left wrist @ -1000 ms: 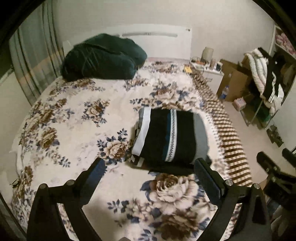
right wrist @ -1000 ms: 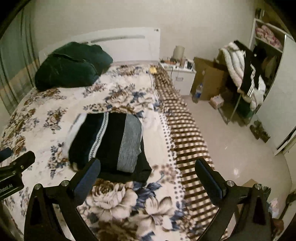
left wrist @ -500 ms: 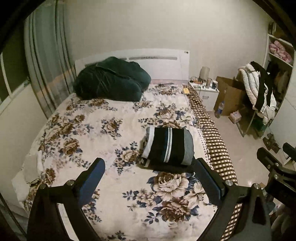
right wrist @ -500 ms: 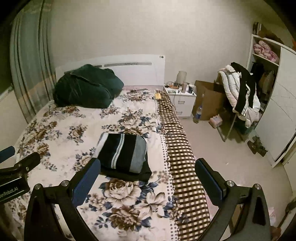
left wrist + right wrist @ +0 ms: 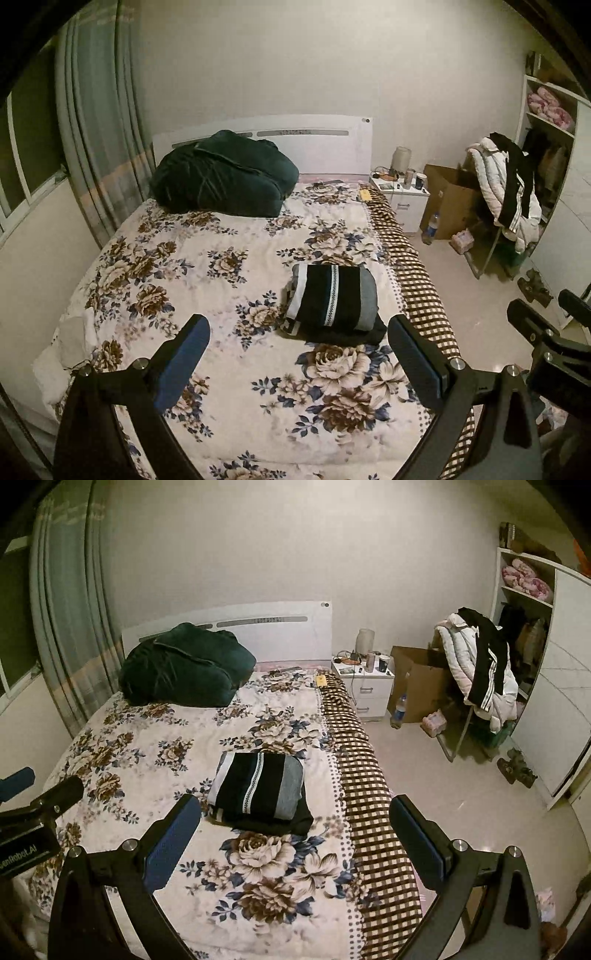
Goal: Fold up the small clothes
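Left wrist view: the left gripper (image 5: 297,345) hangs spread and empty above the floral bedspread (image 5: 221,295), where one folded striped garment (image 5: 332,299) lies on one folded black garment (image 5: 343,334).

Right wrist view: the right gripper (image 5: 293,825) is likewise spread, empty; both garments (image 5: 258,786) sit beside the checked blanket (image 5: 369,812).

Left wrist view: looks from above the foot of the floral-quilted bed (image 5: 229,266) toward the white headboard (image 5: 317,144), held well back, angled downward.
Right wrist view: the same heading, from a spot further right, over the brown checked blanket edge (image 5: 364,794).
Shared: bed, folded black-and-grey striped garment (image 5: 334,297) (image 5: 258,788), dark green bundle (image 5: 225,173), white nightstand (image 5: 371,686).
Cross-sight: each view catches the other gripper at its edge.
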Action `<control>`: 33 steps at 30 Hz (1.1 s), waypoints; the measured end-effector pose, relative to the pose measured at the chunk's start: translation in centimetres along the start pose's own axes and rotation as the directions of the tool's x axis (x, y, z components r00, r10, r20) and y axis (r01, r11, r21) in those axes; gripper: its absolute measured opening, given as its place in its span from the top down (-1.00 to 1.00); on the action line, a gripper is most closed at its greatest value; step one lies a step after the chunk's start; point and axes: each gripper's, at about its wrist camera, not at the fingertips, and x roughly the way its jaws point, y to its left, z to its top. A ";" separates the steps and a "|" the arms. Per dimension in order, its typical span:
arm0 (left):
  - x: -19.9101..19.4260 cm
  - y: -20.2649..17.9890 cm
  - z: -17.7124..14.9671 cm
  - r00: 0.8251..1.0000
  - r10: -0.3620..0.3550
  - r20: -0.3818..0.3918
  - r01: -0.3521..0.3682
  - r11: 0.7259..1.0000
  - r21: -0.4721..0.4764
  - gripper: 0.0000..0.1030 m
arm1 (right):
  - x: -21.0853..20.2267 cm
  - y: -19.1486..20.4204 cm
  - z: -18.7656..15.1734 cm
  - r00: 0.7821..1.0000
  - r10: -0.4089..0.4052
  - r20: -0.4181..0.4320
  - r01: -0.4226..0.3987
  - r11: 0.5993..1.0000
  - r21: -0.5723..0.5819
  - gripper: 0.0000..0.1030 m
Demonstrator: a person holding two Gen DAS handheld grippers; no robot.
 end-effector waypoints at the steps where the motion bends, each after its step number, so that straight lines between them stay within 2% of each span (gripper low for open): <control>1: -0.3 -0.1 -0.1 1.000 0.000 0.002 0.000 1.000 0.000 -0.99 | -0.1 -0.1 0.1 1.000 -0.002 0.003 0.002 1.000 -0.001 -1.00; 15: -1.7 -1.2 -0.5 1.000 0.013 0.022 -0.013 1.000 0.012 -0.99 | -1.1 -1.2 -0.6 1.000 -0.004 -0.002 0.004 1.000 0.002 -1.00; 33: -2.1 -0.9 -0.3 0.999 0.042 0.032 -0.042 0.999 0.001 -0.99 | -2.2 -0.6 -0.8 1.000 0.019 -0.001 -0.019 1.000 -0.004 -1.00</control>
